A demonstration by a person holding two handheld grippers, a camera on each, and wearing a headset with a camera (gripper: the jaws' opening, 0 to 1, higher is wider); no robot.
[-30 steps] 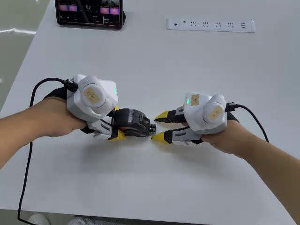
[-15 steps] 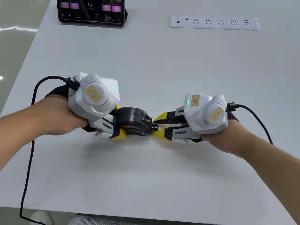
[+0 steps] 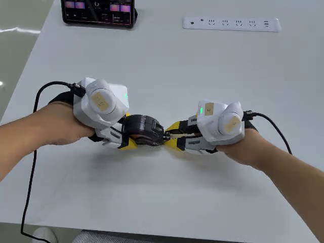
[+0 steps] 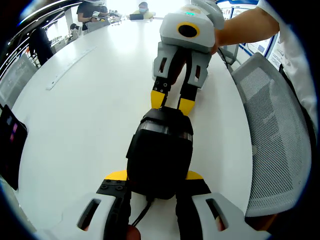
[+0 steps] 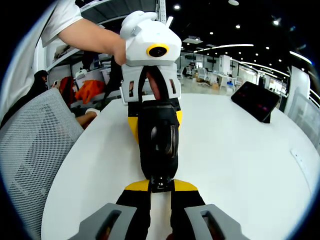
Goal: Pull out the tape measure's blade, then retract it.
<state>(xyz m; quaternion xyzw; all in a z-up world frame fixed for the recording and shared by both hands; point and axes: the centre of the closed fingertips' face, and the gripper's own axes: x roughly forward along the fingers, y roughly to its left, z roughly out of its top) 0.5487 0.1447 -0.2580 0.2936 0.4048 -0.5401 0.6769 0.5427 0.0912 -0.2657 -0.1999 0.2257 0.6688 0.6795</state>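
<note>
- While the left hand-held gripper (image 4: pixel 156 176) is clamped on the tape measure (image 4: pixel 160 150), its jaws are spread to the width of the black case. 1 yellow tip shows at each side of the case.
- The right hand-held gripper (image 5: pixel 161 187) has its jaws drawn in to a narrow gap. They pinch the hook (image 5: pixel 161 182), which sits tight against the mouth of the case.
- Both point straight at each other, nose to nose. The right one's yellow tips are just beside the front end of the case.
- The left hand (image 3: pixel 55 124) wraps its hand-held gripper from the left, with the forearm coming in from the lower left edge of the head view.
- The right hand (image 3: pixel 243 147) mirrors it, with the forearm coming in from the lower right.
- Both hands are held low and roughly level over the tabletop (image 3: pixel 177 76).
- The tape measure lies between them, about midway across the white tabletop and nearer its front edge. It stands on its narrow edge and casts a shadow beneath. I cannot tell whether it touches the surface.
- Counted: 2 hand-held grippers, 1 tape measure and 2 black cables (image 3: pixel 34 152), 1 running from each hand-held gripper.
- At the far side, well apart from the work, are 1 tablet (image 3: pixel 98 11) with a lit screen and 1 white power strip (image 3: pixel 230 23).
- 1 grey mesh chair (image 4: pixel 270 140) stands beside the tabletop in the left gripper view.
</note>
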